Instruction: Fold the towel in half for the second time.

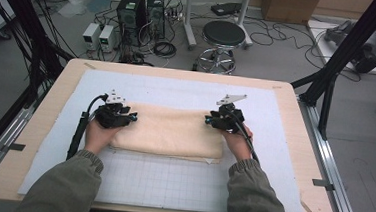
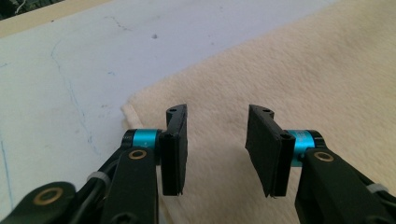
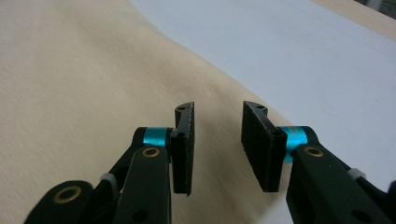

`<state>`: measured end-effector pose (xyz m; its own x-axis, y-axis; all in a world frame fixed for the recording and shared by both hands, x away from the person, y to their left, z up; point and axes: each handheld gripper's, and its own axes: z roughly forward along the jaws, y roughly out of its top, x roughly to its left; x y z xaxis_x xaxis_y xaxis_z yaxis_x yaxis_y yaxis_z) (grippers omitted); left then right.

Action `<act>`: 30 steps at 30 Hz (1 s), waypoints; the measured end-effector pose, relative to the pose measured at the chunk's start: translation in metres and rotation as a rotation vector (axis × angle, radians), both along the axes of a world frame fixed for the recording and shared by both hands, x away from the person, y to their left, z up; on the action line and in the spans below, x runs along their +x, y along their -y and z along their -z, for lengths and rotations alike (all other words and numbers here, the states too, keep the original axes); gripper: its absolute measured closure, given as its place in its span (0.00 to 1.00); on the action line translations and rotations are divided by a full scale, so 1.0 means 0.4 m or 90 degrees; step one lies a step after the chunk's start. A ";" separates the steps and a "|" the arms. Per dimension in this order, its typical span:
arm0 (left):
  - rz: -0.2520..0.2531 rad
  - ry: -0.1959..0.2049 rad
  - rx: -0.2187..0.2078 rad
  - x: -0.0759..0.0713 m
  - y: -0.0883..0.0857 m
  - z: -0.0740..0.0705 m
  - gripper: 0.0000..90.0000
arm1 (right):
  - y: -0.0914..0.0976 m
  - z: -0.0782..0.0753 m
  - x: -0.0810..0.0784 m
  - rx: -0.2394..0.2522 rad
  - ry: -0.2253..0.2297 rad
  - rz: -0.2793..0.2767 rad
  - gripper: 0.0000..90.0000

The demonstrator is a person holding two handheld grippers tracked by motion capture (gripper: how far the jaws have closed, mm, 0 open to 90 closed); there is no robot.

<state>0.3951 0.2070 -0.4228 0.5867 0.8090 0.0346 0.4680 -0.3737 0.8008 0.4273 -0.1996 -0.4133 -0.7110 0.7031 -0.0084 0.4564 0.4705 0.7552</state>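
A folded cream towel (image 1: 169, 132) lies across the middle of the pale gridded mat (image 1: 171, 180). My left gripper (image 1: 129, 117) hovers over the towel's left end, near its far left corner. In the left gripper view the towel (image 2: 303, 70) spreads under the left gripper (image 2: 217, 149), whose jaws stand apart with nothing between them. My right gripper (image 1: 209, 120) is over the towel's right end. The right gripper view has the towel (image 3: 70, 70) below the right gripper (image 3: 217, 144), close to the cloth's edge, jaws apart and empty.
The mat (image 2: 70, 56) covers most of a wooden table (image 1: 293, 143). Behind the table stand a round stool (image 1: 223, 36), computer towers (image 1: 140, 10) and loose cables. Black frame posts (image 1: 340, 51) rise at the right and left.
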 end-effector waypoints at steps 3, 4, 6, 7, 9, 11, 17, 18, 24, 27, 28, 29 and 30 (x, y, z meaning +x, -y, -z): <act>-0.003 -0.011 0.002 -0.003 -0.007 0.014 0.63 | 0.022 0.028 0.008 -0.014 -0.028 0.015 0.71; -0.004 -0.012 -0.002 -0.003 -0.008 0.019 0.62 | 0.024 0.040 0.009 -0.008 -0.041 0.018 0.70; -0.003 -0.008 -0.002 -0.006 -0.011 0.018 0.61 | 0.022 0.038 0.005 0.001 -0.035 0.024 0.69; -0.002 -0.005 -0.007 -0.009 -0.010 0.015 0.61 | 0.019 0.034 0.002 0.001 -0.026 0.017 0.68; 0.006 0.002 -0.015 -0.017 -0.011 0.005 0.60 | 0.016 0.019 -0.009 0.007 -0.019 0.005 0.66; 0.028 0.015 -0.020 -0.036 -0.010 -0.010 0.59 | 0.010 -0.002 -0.031 0.028 -0.004 -0.020 0.65; 0.074 0.032 -0.006 -0.103 -0.008 -0.021 0.55 | -0.013 -0.035 -0.107 0.034 -0.022 -0.088 0.57; 0.081 0.029 0.004 -0.113 -0.009 -0.019 0.54 | -0.017 -0.039 -0.119 0.031 -0.022 -0.098 0.57; 0.088 0.024 0.008 -0.162 -0.025 0.010 0.53 | -0.005 -0.016 -0.184 0.026 0.008 -0.109 0.57; 0.085 0.014 0.014 -0.163 -0.029 0.019 0.53 | 0.005 0.013 -0.195 0.009 0.003 -0.102 0.58; 0.084 0.010 0.015 -0.163 -0.029 0.024 0.53 | 0.007 0.021 -0.197 0.005 0.000 -0.100 0.58; 0.086 0.005 0.018 -0.161 -0.028 0.028 0.53 | 0.009 0.035 -0.199 -0.002 -0.005 -0.103 0.58; 0.087 0.002 0.018 -0.161 -0.028 0.034 0.53 | 0.009 0.045 -0.200 -0.004 -0.009 -0.102 0.58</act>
<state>0.3306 0.2180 -0.4364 0.6909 0.7206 0.0581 0.4086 -0.4555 0.7909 0.3475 -0.2033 -0.4313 -0.8142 0.5806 -0.0016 0.3857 0.5429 0.7460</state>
